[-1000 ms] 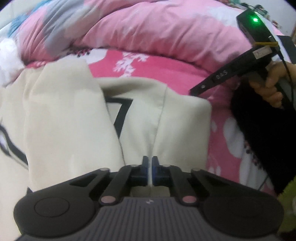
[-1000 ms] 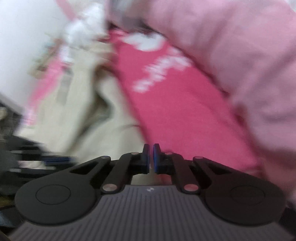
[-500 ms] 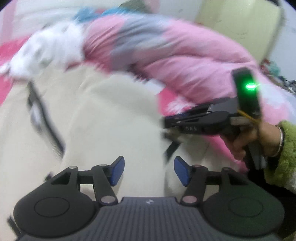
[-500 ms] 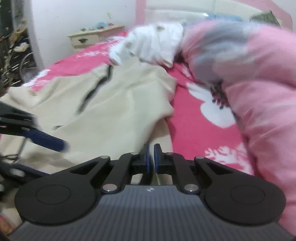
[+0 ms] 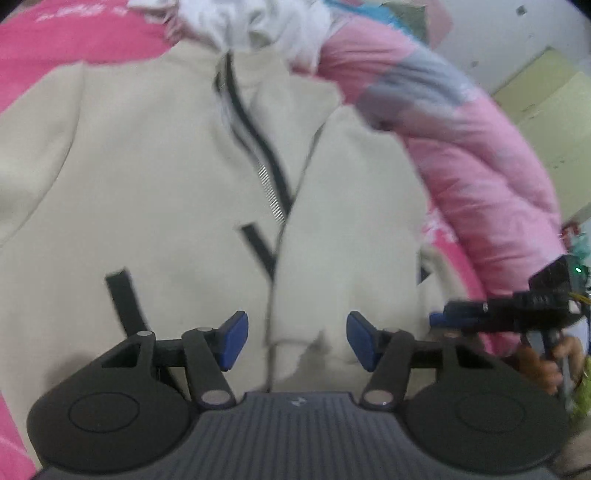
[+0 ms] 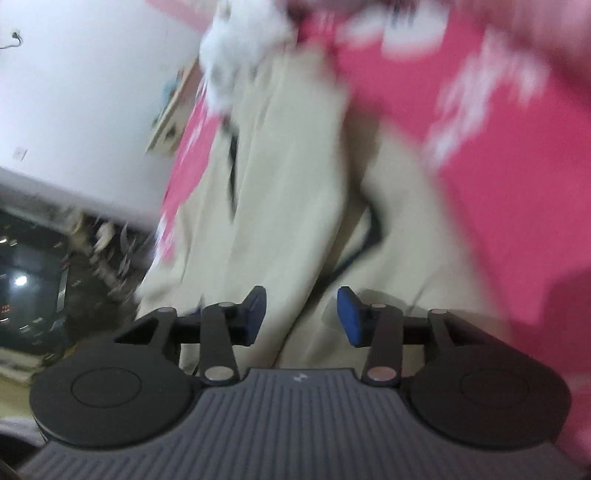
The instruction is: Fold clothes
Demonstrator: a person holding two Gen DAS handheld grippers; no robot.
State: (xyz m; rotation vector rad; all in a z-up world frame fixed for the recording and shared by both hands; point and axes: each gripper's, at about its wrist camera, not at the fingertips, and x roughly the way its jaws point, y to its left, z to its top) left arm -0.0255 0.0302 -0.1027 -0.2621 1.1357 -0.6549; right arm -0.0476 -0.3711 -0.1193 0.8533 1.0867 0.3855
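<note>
A cream jacket [image 5: 155, 173] with a dark zipper and dark trims lies spread on the pink bed sheet [image 5: 74, 40]. One sleeve is folded across its front, with the cuff [image 5: 291, 347] nearest me. My left gripper [image 5: 297, 339] hovers over that cuff, open, its blue pads clear of the cloth. My right gripper [image 5: 439, 317] shows at the right edge, held by a hand [image 5: 546, 362]. In the blurred right wrist view, the right gripper [image 6: 302, 315] has its jaws opening above the jacket [image 6: 288, 192], with nothing pinched between the pads.
A rolled pink quilt [image 5: 480, 158] runs along the right of the jacket. A white garment [image 5: 243, 22] lies bunched at its collar. The bed's edge, a white wall [image 6: 81, 92] and a dark cluttered floor [image 6: 44, 273] are to the left in the right wrist view.
Both grippers went from shut to open. The left one rolled and slid across the jacket, so the zipper front now faces it. The right one swung and tilted toward the jacket.
</note>
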